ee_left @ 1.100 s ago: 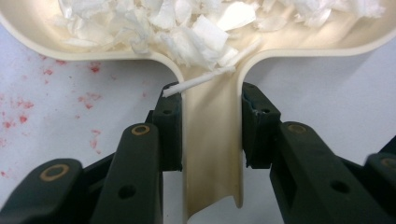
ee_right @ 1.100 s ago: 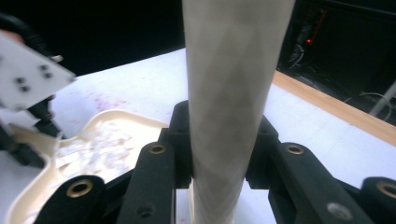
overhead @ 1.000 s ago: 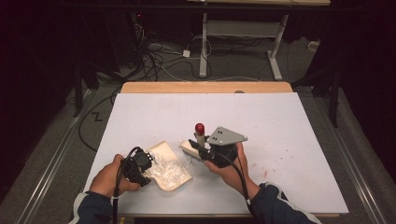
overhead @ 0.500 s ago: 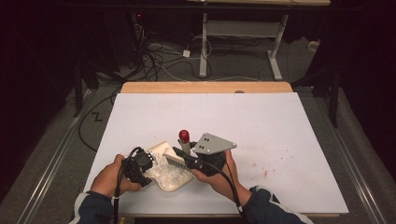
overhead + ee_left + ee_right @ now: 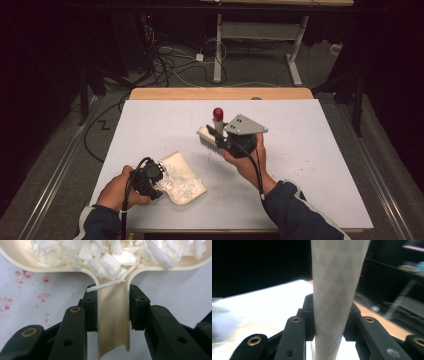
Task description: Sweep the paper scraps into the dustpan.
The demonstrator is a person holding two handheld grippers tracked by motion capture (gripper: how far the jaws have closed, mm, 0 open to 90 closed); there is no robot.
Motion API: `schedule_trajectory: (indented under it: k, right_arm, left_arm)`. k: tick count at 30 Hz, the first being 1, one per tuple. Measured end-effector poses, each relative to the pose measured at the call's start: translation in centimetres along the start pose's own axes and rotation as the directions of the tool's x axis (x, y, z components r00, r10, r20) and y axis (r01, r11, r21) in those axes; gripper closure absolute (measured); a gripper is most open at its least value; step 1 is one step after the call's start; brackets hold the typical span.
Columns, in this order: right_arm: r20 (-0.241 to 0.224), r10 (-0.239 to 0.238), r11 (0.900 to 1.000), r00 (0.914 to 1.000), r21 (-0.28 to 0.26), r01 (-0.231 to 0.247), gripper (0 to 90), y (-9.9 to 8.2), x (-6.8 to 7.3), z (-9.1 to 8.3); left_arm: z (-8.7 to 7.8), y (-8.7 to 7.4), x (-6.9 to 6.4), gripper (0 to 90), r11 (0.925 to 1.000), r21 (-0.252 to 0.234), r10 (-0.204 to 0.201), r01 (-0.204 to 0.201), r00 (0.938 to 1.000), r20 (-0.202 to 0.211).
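Left gripper (image 5: pixel 113 307) clamped on dustpan (image 5: pixel 181 176) handle, pan flat on the table (image 5: pixel 320 150), heaped with white paper scraps (image 5: pixel 117 255). Right gripper (image 5: pixel 329 315) closed around the brush (image 5: pixel 214 136) handle, brush lifted clear, right of the pan. Sweeping step, I judge. Next: lower bristles behind remaining scraps, draw toward pan mouth. No readable writing anywhere.

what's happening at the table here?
A person is sweeping up with two handheld grippers. The left gripper is shut on the handle of a cream dustpan that lies on the white table and holds a pile of white paper scraps. The right gripper is shut on the handle of a small brush with a red tip, held above the table, apart from the dustpan.
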State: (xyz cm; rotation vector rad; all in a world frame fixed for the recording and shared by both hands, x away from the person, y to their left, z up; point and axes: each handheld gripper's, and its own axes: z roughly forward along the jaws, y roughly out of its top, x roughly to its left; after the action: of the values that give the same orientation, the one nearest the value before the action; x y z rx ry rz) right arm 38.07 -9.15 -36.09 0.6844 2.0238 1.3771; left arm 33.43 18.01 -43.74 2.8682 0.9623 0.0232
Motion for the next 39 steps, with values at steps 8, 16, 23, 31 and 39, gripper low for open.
schedule_trajectory:
  k: [8, 16, 23, 31, 39]
  right_arm:
    - [0.097, 0.008, 0.9980, 0.9952, 0.062, -0.014, 71.0, -1.8, -3.3, 3.1]
    - [0.057, 0.005, 0.9978, 0.9983, 0.065, -0.008, 70.9, -2.7, -2.5, 4.6]
    - [-0.087, 0.006, 0.9994, 0.9962, 0.034, -0.003, 70.8, -2.5, -0.5, 4.6]
    - [-0.216, 0.044, 0.9990, 0.9754, 0.003, -0.044, 70.9, -2.1, 1.7, 4.1]
    - [-0.326, 0.062, 0.9976, 0.9432, -0.009, -0.069, 70.9, -1.1, 4.6, 3.6]
  left_arm:
    - [0.3, 0.2, 0.1, 62.7, 1.0000, 0.004, 0.002, -0.002, 1.0000, 0.005]
    - [0.2, 0.0, 0.4, 62.6, 0.9998, -0.014, -0.011, 0.011, 0.9999, -0.002]
    - [0.1, -0.1, 0.9, 62.6, 0.9992, -0.026, -0.031, 0.031, 0.9995, -0.002]
    - [0.4, 0.0, 2.1, 62.6, 0.9967, -0.039, -0.071, 0.071, 0.9974, 0.016]
    - [0.5, 0.5, 2.1, 62.6, 0.9967, -0.043, -0.069, 0.069, 0.9976, 0.012]
